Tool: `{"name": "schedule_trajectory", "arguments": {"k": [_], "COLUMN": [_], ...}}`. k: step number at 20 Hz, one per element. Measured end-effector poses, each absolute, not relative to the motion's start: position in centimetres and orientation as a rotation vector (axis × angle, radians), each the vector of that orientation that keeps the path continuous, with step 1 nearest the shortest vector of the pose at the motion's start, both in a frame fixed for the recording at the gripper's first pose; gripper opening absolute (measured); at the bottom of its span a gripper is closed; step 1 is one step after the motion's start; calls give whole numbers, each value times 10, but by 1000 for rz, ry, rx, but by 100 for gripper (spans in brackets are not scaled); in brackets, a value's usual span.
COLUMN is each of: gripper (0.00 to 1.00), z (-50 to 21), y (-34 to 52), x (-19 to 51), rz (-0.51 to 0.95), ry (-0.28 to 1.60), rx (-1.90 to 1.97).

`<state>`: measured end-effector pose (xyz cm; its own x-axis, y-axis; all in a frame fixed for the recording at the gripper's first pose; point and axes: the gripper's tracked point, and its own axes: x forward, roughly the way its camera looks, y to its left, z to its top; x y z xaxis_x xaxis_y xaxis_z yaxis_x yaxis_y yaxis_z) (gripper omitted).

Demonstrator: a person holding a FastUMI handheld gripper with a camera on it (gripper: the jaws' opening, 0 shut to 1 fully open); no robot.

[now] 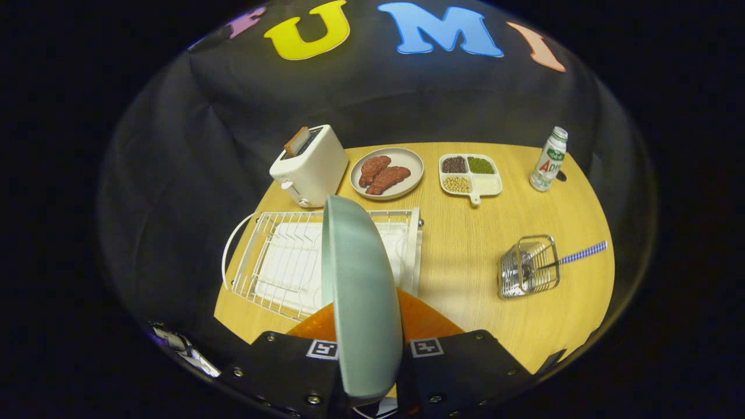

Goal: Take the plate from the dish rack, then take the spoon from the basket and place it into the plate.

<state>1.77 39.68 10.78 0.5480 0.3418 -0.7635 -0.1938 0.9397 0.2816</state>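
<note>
A pale green plate [358, 291] stands on edge between my two fingers, held up over the white wire dish rack [273, 256]. My gripper [365, 372] is shut on the plate's near rim, one black finger on each face. To the right, beyond the fingers, a small wire basket [528, 266] rests on the wooden table [465, 256]. A spoon [567, 258] with a blue-checked handle lies in it, bowl inside and handle sticking out to the right.
At the back of the table stand a white toaster [310, 166] with toast, a grey plate of meat [387, 173], a divided dish of beans [470, 174] and a small bottle [548, 159]. Bare wood lies between rack and basket.
</note>
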Motion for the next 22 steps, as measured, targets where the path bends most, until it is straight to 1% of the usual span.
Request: {"name": "schedule_trajectory", "arguments": {"k": [3, 6, 10, 15, 19, 21, 22], "gripper": [29, 29, 29, 28, 29, 30, 31], "z": [94, 69, 24, -28, -52, -55, -55], "y": [395, 400, 406, 415, 428, 433, 430], "x": [-25, -69, -110, -132, -132, -130, -126], "rz": [396, 476, 495, 469, 481, 499, 484], "ry": [948, 1008, 1107, 1224, 1254, 1254, 1255], "rx": [280, 384, 443, 463, 423, 429, 423]}}
